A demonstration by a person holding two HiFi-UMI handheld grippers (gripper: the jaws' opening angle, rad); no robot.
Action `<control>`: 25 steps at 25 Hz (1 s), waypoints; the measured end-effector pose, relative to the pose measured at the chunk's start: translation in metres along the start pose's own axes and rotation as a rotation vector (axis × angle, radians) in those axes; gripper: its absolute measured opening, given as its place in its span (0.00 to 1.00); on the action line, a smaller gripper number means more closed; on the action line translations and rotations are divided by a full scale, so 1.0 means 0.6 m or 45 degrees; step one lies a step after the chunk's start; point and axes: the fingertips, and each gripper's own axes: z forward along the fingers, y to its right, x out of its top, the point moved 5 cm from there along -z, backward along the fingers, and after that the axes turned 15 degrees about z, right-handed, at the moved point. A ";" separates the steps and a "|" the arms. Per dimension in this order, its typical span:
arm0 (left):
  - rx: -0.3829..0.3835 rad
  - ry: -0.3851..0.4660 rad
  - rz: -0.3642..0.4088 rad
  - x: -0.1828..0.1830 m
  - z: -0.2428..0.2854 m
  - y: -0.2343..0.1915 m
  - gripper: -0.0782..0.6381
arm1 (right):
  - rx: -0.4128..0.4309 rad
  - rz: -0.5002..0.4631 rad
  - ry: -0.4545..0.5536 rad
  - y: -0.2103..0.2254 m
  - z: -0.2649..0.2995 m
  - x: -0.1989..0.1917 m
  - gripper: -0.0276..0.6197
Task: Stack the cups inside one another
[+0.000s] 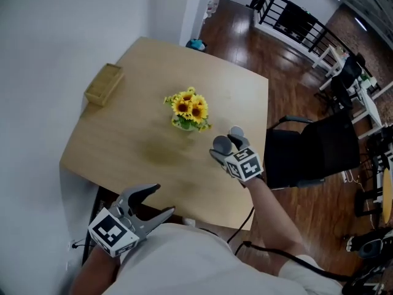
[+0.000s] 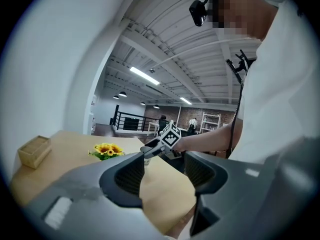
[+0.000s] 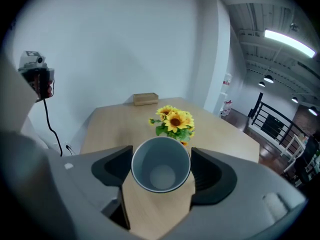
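Our left tongs (image 1: pixel 163 198) hang open and empty, lower left. Centre frame, our right tongs (image 1: pixel 228 141) grip a grey cup (image 3: pixel 161 164) over the surface (image 1: pixel 141 91). No second cup shows, so we judge nesting needs one found.

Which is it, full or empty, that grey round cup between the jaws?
Empty. The right gripper view looks straight into the grey round cup and shows only its bare pale bottom.

Dressed in a white short-sleeved shirt (image 1: pixel 202 263). Fitted with 2 grey, broad-jawed tools, left gripper (image 1: pixel 163 200) and right gripper (image 1: pixel 228 138), each topped by a white cube (image 1: pixel 113 232) bearing black square markers. Black cable (image 1: pixel 242 224) beside the right arm.
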 end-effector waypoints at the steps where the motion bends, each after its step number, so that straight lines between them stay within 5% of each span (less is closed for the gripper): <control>1: -0.004 0.000 0.002 0.002 0.010 -0.001 0.49 | -0.014 0.005 0.008 0.020 -0.006 0.005 0.61; 13: 0.103 -0.029 -0.037 0.009 0.085 -0.001 0.49 | -0.083 0.085 0.050 0.216 -0.012 0.034 0.61; 25: 0.213 -0.100 -0.102 -0.008 0.086 0.016 0.49 | -0.033 0.113 -0.020 0.251 0.049 -0.009 0.66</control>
